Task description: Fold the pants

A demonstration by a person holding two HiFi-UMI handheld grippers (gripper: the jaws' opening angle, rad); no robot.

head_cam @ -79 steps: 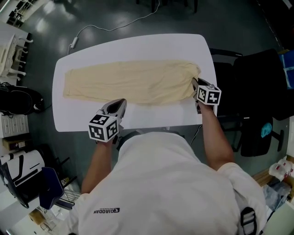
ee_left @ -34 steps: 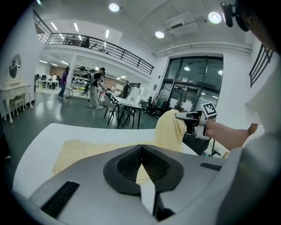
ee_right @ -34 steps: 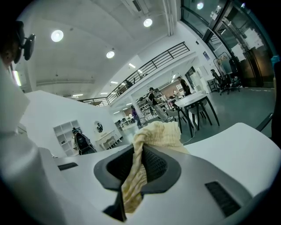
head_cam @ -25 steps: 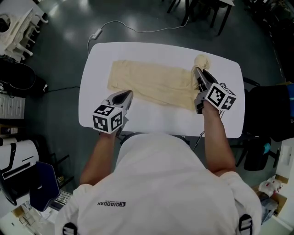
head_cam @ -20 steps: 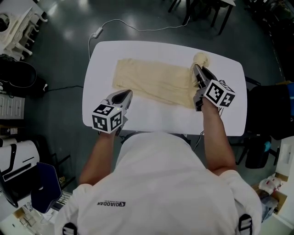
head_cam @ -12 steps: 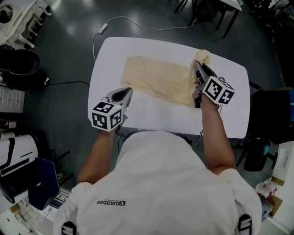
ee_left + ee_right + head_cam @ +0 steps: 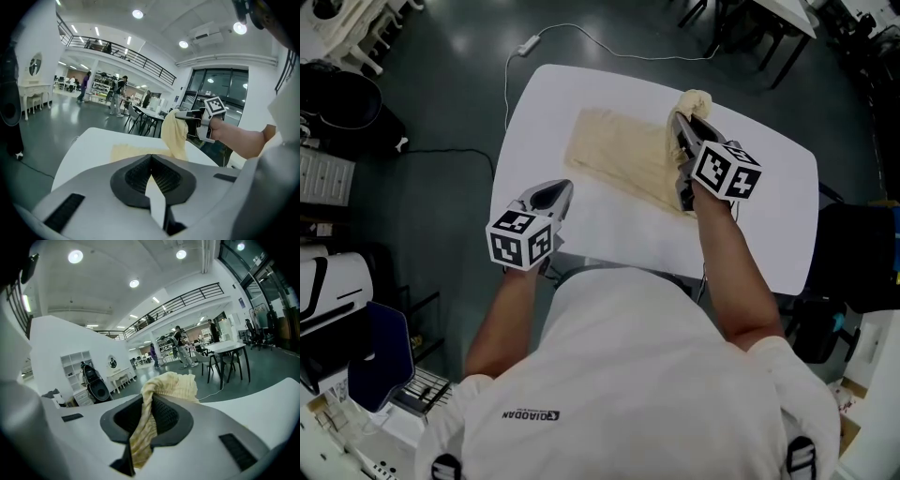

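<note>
At the near left edge of the white rounded tabletop [image 7: 581,234], the left gripper [image 7: 551,195] hovers with its jaws together and nothing between them. Beyond it, the cream fabric pants [image 7: 619,159] lie along the tabletop's length. Their right end hangs bunched in the right gripper [image 7: 679,122], which is clamped on the cloth, so the fold probably goes leftward.

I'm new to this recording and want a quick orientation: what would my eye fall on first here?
The cream pants lie across the white table, their right end bunched up and lifted by the right gripper, whose jaws are clamped on the cloth. The left gripper hangs over the table's near left edge, jaws together and empty.
</note>
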